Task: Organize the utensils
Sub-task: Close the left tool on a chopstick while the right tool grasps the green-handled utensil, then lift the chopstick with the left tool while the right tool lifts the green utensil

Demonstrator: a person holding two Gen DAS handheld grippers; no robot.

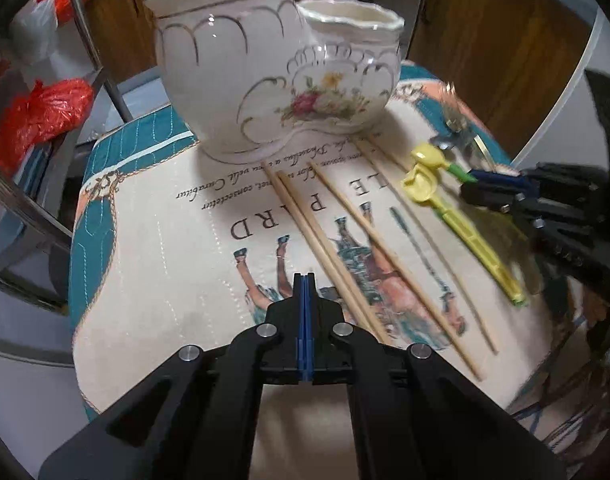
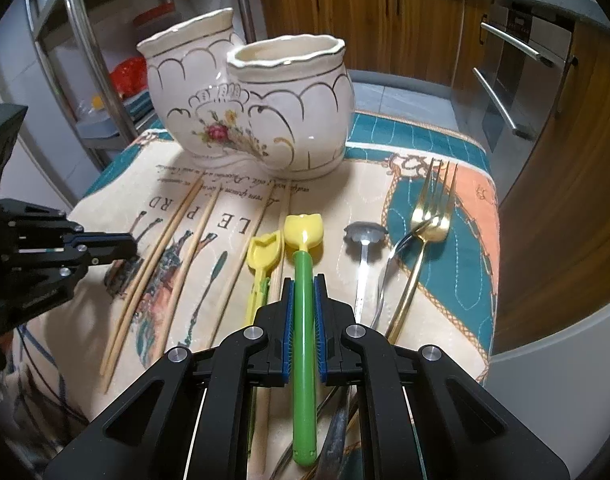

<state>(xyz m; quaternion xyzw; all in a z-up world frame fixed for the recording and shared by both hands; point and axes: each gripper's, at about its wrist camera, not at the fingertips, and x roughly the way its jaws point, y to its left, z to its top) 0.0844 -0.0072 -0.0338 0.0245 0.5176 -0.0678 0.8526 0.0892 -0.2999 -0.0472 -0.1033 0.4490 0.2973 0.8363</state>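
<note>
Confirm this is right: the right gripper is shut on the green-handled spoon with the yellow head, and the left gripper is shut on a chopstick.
Not quite. The right gripper does clamp the green-handled spoon, but the left gripper is shut on nothing; the left wrist view shows its pads pressed together, with the chopsticks lying on the mat beside it.

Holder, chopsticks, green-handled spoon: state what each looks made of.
Holder: glazed ceramic, likely; glossy highlights, gilt lines, painted flowers. Chopsticks: bare wood or bamboo; matte, pale tan. Green-handled spoon: plastic; uniform bright colour, soft sheen.
</note>
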